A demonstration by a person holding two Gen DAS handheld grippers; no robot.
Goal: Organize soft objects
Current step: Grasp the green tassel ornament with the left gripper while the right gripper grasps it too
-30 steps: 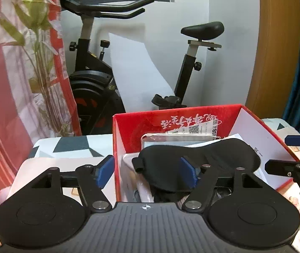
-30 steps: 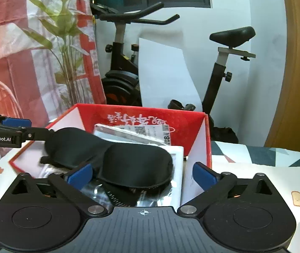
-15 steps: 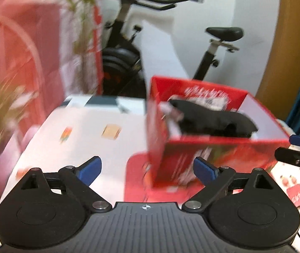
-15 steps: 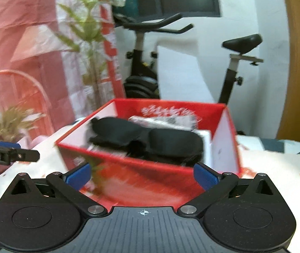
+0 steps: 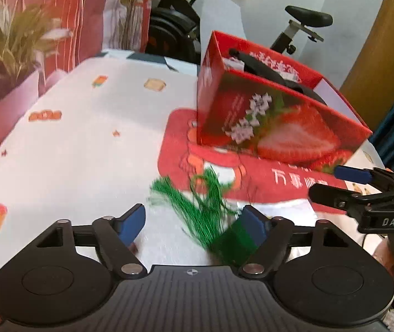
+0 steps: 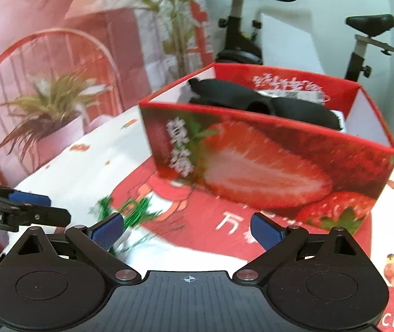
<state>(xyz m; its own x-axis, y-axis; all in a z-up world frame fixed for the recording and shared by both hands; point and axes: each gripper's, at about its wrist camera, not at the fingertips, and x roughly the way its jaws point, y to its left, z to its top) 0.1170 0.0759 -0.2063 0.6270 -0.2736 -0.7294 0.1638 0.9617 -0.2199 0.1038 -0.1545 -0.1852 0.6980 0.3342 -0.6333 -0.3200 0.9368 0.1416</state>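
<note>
Left gripper (image 5: 194, 222): jaws spread wide, nothing between the blue pads; it hovers low over the table, with the green tassel just ahead at 1 o'clock.
Right gripper (image 6: 187, 229): jaws spread wide and empty, above the red mat, with the box ahead at 12 to 1 o'clock.
Green tassel (image 5: 205, 207): a blurred bunch of green threads lying on the table at the near edge of the red mat; its darker green end sits against the left gripper's right-hand pad, though whether they touch is not clear. In the right wrist view it shows at 10 o'clock, just beyond the left-hand pad.
Red mat (image 6: 197, 221): flat on the table, white characters printed on it, the box standing on its far part.
Red box (image 6: 266, 160): open-topped, a strawberry picture on its near wall, upright on the mat.
Black eye mask (image 6: 266, 102): lying inside the box, on top of white packets, well below the rim on the near side.
Table (image 5: 72, 144): white cloth with small popsicle and toast prints.
Potted plant (image 6: 50, 110): beyond the table at 10 o'clock in the right wrist view.
Exercise bike (image 6: 252, 27): farthest back, behind the box, against the white wall.
</note>
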